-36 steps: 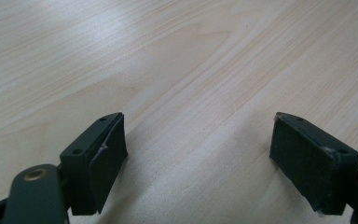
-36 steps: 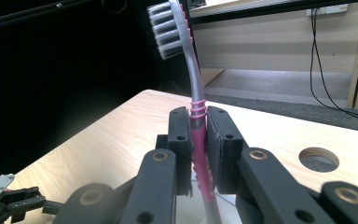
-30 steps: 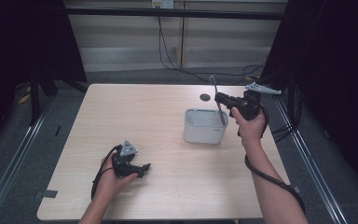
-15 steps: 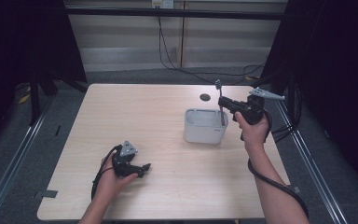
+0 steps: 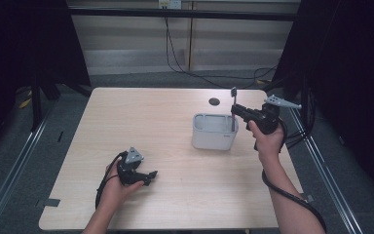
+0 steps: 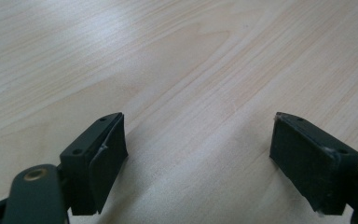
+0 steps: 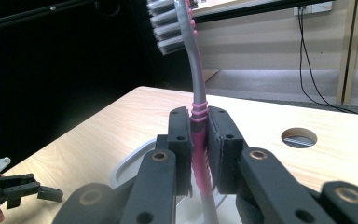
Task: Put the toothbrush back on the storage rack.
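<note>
1. The right tongs point(image 7: 199, 140) are clamped on a toothbrush point(image 7: 193, 84) at its pink grip, and its long axis is held upright, bristles topmost.
2. A white holder point(image 5: 214, 131) is seen directly beneath the right tongs; the handle's lower end is judged to hang just inside its rim, though the tip is hidden.
3. The left tongs point(image 5: 148, 176) are held apart and empty, resting low over the surface point(image 5: 141, 117), well apart from the holder.
4. The coming move is judged to turn on the vertical line between handle and holder.

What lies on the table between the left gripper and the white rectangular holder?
Nothing: in the high view, bare light wooden tabletop separates the open left gripper from the white rectangular plastic holder. The left gripper view shows plain wood ahead of its jaws.
</note>
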A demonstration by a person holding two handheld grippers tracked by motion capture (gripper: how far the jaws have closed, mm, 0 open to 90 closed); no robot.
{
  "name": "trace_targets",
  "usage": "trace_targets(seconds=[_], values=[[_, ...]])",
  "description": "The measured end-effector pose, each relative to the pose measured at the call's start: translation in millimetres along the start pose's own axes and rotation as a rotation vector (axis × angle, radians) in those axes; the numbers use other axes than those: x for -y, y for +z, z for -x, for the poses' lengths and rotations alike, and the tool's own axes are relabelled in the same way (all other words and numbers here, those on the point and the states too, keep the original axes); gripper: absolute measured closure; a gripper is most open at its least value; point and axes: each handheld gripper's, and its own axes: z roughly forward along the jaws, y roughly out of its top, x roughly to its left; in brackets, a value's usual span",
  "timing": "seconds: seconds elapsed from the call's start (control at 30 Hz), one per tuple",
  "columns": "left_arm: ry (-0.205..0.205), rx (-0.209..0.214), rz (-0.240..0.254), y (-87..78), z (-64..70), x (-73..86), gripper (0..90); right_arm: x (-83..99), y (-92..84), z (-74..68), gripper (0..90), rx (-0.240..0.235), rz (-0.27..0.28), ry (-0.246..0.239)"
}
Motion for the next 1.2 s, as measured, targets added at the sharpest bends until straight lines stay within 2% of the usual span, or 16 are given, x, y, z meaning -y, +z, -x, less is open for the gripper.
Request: trace_targets(seconds=[0.2,0.53,1.2], values=[[-0.002,0.001,0.001,0.1,0.2,0.0,18.1,3.6,-4.7,1.3,80.3,-0.003,0.011,0.019],[-0.002,0.001,0.001,0.1,0.2,0.0,18.1,8.4,-9.6,3.2,80.2,0.012,0.007,0.019],[-0.003,0.001,0.001,0.1,0.2,0.1,18.1,22.9,-7.1,9.2,80.0,0.035,-0.030,0.022]])
